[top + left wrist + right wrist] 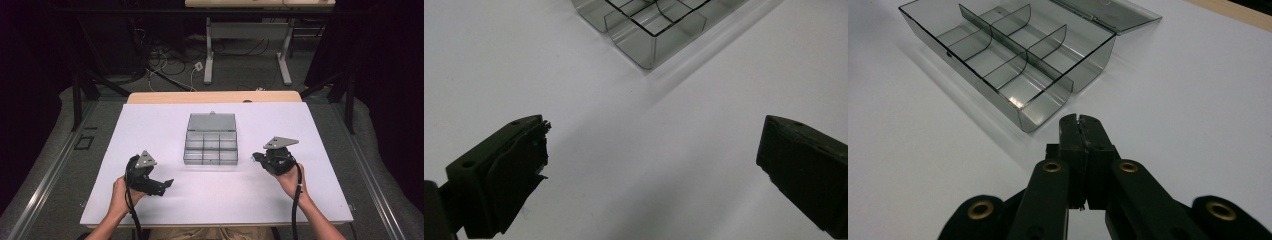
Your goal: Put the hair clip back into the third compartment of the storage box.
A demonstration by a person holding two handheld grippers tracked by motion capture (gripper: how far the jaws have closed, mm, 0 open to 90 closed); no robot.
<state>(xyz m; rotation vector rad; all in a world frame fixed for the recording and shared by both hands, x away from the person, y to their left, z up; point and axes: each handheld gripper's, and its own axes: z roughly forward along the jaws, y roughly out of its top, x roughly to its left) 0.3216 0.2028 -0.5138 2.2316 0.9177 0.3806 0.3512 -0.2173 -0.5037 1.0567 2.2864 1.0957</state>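
high view: the box (pixel 210 145), a clear smoked organiser with its lid folded flat behind it, sits mid-table on the white sheet (pixel 150 125). i hold the left gripper (pixel 167 184) near the front left, well apart from the box, its jaws pointing toward the table's middle. i hold the right gripper (pixel 254 157) just beside the box's front right corner, not touching it.

left gripper view: my left gripper (pixel 651 165) has its jaws spread wide, released, with bare sheet between them; a corner of the box (pixel 651 37) lies ahead.

right gripper view: my right gripper (pixel 1079 125) is clenched, pads pressed together on nothing; the box (pixel 1013 65) lies ahead, its dividers marking off compartments, the open lid (pixel 1113 12) beyond.
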